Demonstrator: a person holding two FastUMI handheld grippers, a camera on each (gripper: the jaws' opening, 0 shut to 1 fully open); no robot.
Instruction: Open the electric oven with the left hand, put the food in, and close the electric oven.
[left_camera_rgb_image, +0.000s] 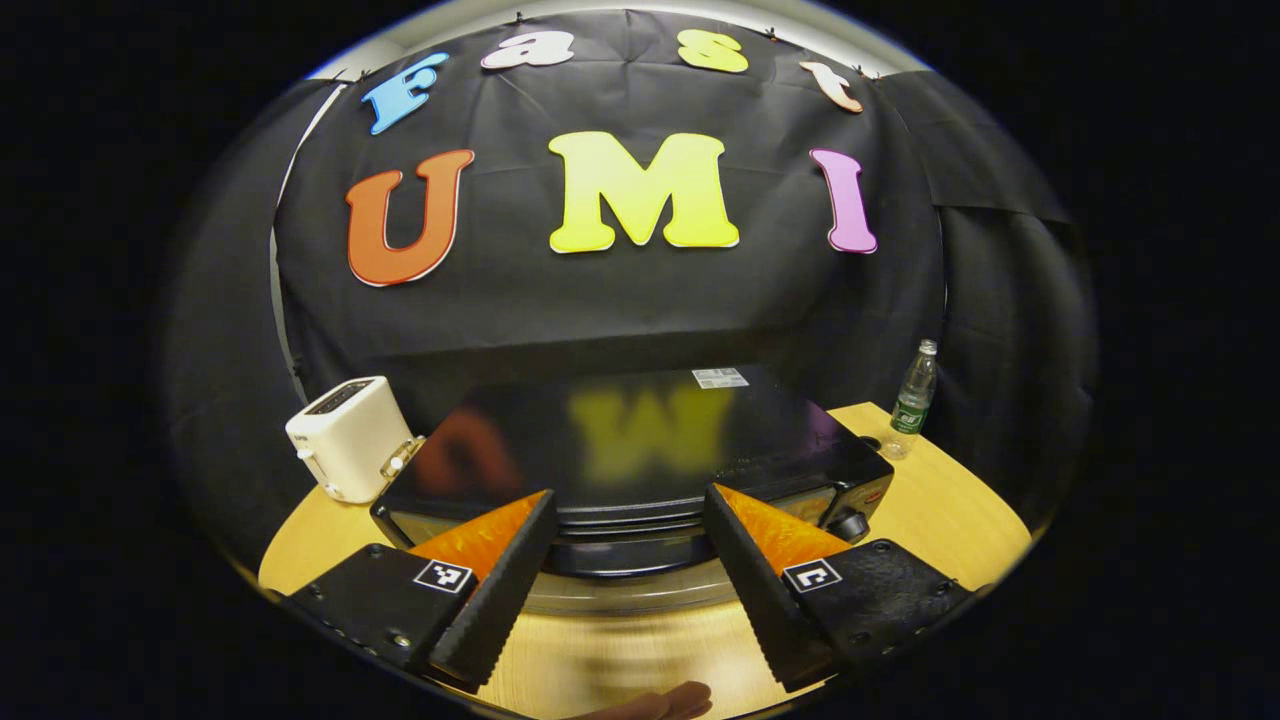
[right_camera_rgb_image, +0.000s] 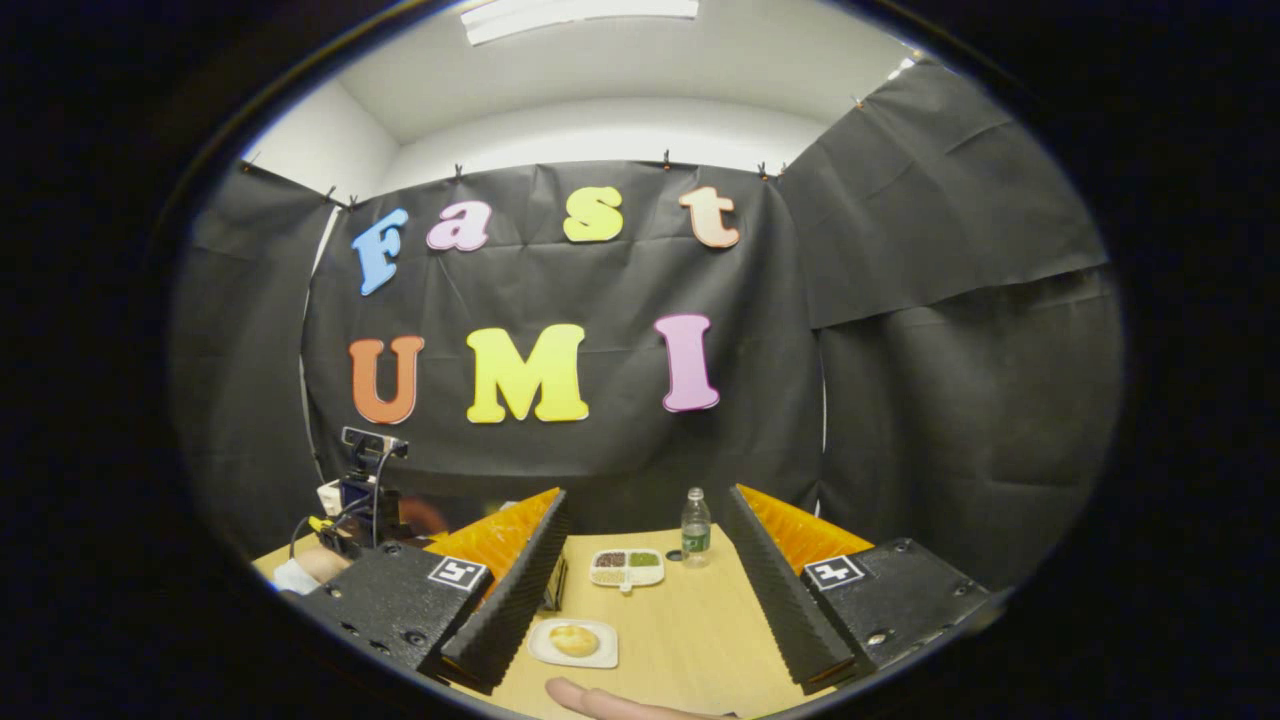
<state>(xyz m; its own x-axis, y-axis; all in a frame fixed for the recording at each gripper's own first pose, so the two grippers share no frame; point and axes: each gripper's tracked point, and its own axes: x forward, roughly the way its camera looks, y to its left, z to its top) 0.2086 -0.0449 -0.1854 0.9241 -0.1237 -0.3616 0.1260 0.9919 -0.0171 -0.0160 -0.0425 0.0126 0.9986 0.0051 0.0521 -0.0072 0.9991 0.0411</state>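
Observation:
The black electric oven (left_camera_rgb_image: 640, 440) stands on the wooden table (left_camera_rgb_image: 940, 510), its glossy top facing me and its door looking shut. My left gripper (left_camera_rgb_image: 630, 498) is open just in front of it, fingers either side of the oven's front edge and the silvery handle bar (left_camera_rgb_image: 620, 597). In the right gripper view, a bread bun (right_camera_rgb_image: 574, 640) lies on a small white plate (right_camera_rgb_image: 545, 652). My right gripper (right_camera_rgb_image: 648, 495) hangs open above the table, with the plate just inside its left finger. Nothing is between the fingers of either gripper.
A white toaster (left_camera_rgb_image: 350, 435) sits left of the oven and a water bottle (left_camera_rgb_image: 912, 400) to its right. A divided dish of grains (right_camera_rgb_image: 627, 567) and the bottle (right_camera_rgb_image: 695, 527) stand behind the plate. A person's finger (right_camera_rgb_image: 600, 700) shows at the bottom edge.

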